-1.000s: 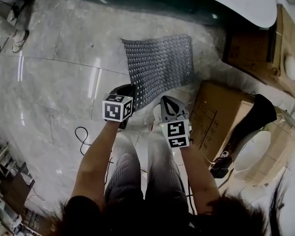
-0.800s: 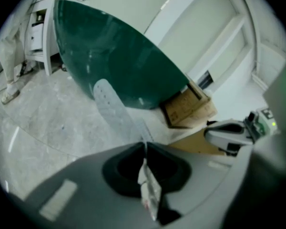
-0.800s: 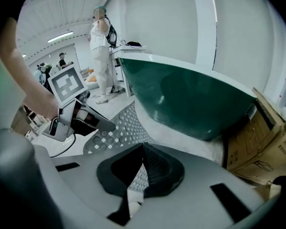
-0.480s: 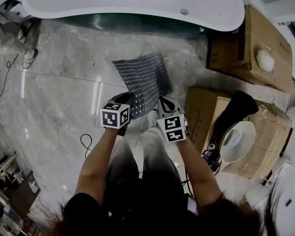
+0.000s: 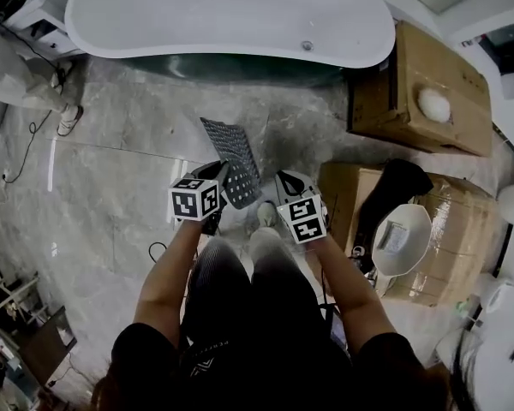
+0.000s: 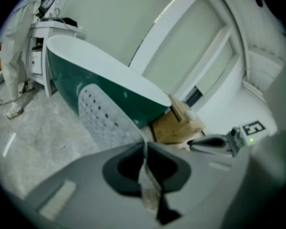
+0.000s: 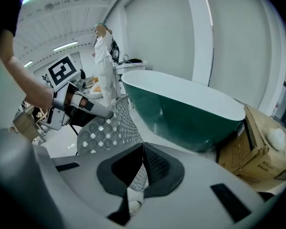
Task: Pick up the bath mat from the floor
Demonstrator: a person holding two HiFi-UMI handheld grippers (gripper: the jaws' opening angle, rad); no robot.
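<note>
**Late stage of the pick-up.** Your left hand-held gripper and your right hand-held gripper are each closed narrow on the near edge of the grey, perforated rubber bath mat. In the left gripper view the jaws pinch a thin fold of the mat. In the right gripper view the other pair clamps the dimpled sheet in the same way, with nothing else between the pads. From both pairs of jaws the mat runs forward, away from you, as one sheet spanning the gap between the two hand-held grippers. Its far edge lies ahead of the tips, towards the white freestanding bathtub with a dark green outer shell. The gripped edge is plainly off the pale grey marble floor. The head view sees the sheet steeply foreshortened, so it does not show whether the far edge hangs free or brushes that floor. Judged from this, the grasp is made and most of the lift is done. What is left is to bring the far edge clear of the floor, if it is not clear already, and to hold the mat free. Brown cardboard boxes stand to the right of your right hand-held gripper, apart from the mat.
</note>
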